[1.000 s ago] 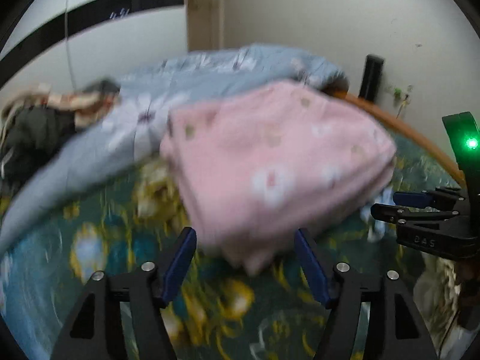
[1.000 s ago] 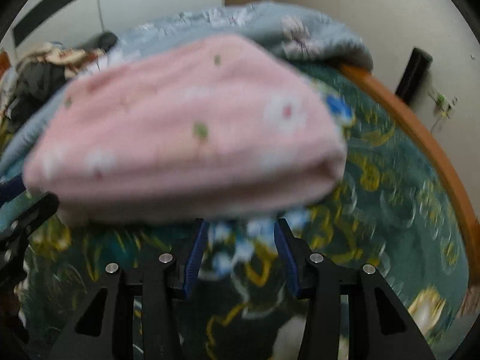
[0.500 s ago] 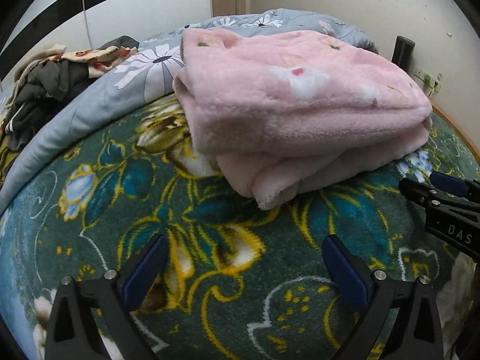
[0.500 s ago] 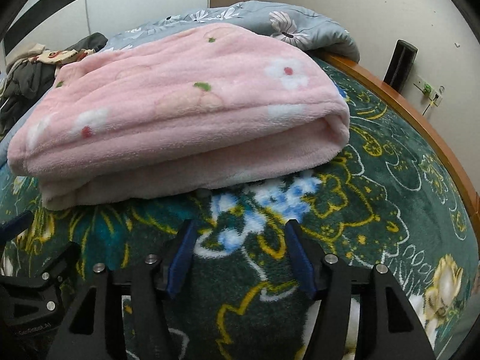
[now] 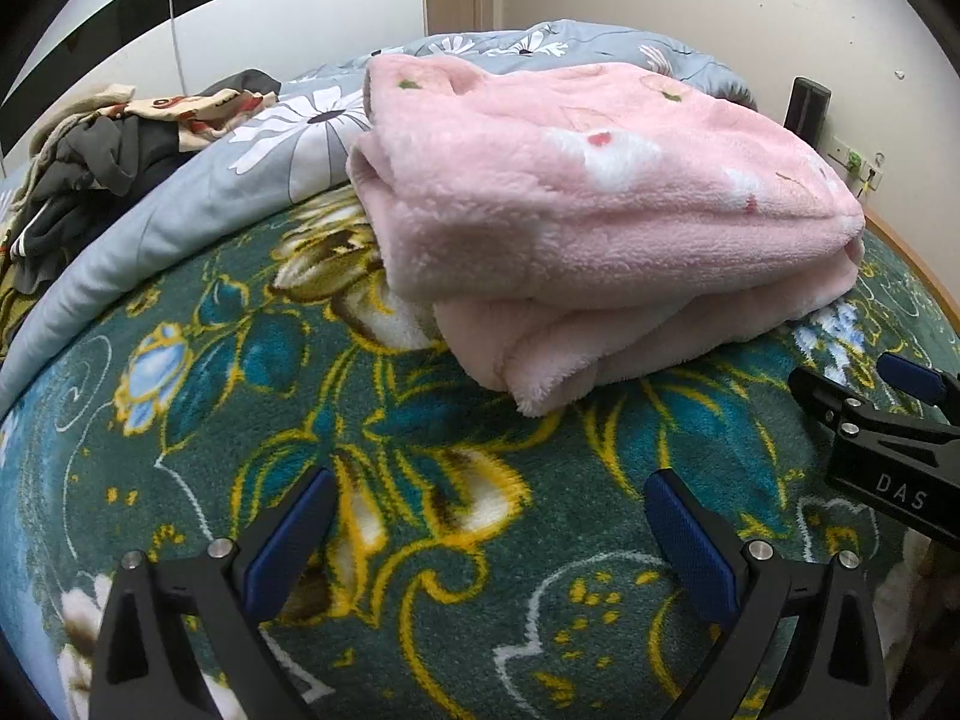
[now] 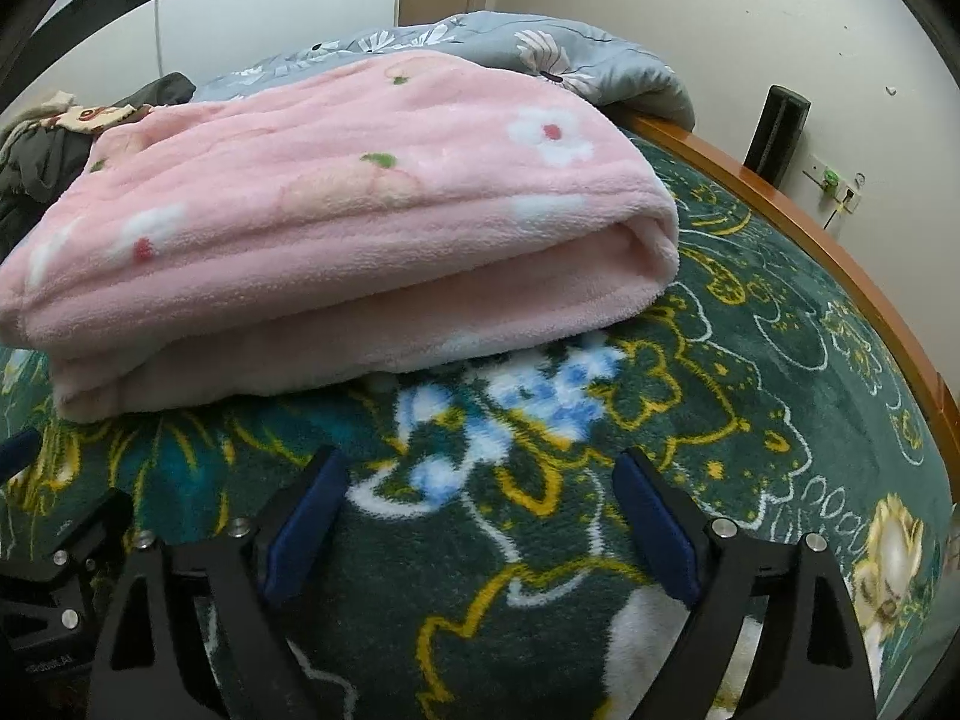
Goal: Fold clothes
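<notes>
Nearest in each wrist view is the tool itself. The left tool (image 5: 486,531) has its blue-padded jaws spread wide with nothing between them; they have just been opening, and below them lies only the dark green floral blanket (image 5: 420,420) that covers the bed. The right tool (image 6: 480,513) also stands with its jaws well apart and empty, and they too have just been opening. In the left wrist view the right tool shows at the right edge, its black body lettered "DAS", beside the left one and clear of the cloth.

Just beyond both tools lies the pink fleece garment (image 5: 600,210), folded into a thick stack of several layers and resting on the green blanket, touched by neither tool. It carries white flowers with red centres and small green leaves. Its rounded folded edge faces the right tool (image 6: 648,240).

Behind the garment a grey duvet with white daisies (image 5: 282,150) is bunched across the bed. Farther left sits a heap of dark and patterned clothes (image 5: 102,156). A wooden bed frame (image 6: 840,252) curves along the right side, and a black upright object (image 6: 780,126) stands against the cream wall.
</notes>
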Demonstrator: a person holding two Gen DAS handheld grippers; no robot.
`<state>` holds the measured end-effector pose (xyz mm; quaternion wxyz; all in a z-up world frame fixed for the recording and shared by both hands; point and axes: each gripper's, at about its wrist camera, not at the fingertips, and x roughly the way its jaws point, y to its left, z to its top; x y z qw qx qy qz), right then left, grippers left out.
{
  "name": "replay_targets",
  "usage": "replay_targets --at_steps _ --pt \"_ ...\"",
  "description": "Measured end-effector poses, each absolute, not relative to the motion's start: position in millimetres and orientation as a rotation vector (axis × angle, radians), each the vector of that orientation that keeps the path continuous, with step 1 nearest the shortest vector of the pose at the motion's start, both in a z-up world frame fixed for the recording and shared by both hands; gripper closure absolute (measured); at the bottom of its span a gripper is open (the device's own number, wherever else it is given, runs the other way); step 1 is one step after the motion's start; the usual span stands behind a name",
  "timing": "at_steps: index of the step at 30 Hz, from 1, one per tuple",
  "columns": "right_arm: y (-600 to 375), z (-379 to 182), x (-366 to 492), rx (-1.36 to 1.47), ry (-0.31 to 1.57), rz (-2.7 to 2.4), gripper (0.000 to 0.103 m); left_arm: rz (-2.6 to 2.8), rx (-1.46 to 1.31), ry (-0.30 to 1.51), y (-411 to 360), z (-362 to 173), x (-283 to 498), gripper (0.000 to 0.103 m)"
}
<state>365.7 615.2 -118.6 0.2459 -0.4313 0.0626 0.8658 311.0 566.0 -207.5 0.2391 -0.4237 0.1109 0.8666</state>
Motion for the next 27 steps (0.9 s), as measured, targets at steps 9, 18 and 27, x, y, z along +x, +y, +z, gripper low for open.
replay_targets --at_steps 9,18,27 --pt "610.9 -121.5 364.4 -1.159 0.148 2.328 0.003 2.373 -1.159 0.324 568.4 -206.2 319.0 0.0" --pt "610.4 -122.4 365.3 -1.155 0.161 2.331 0.003 2.385 -1.178 0.317 576.2 -205.5 311.1 0.0" --pt "624.3 -127.8 366.7 -1.158 0.163 2.328 0.002 2.378 -1.186 0.278 577.3 -208.6 302.5 0.0"
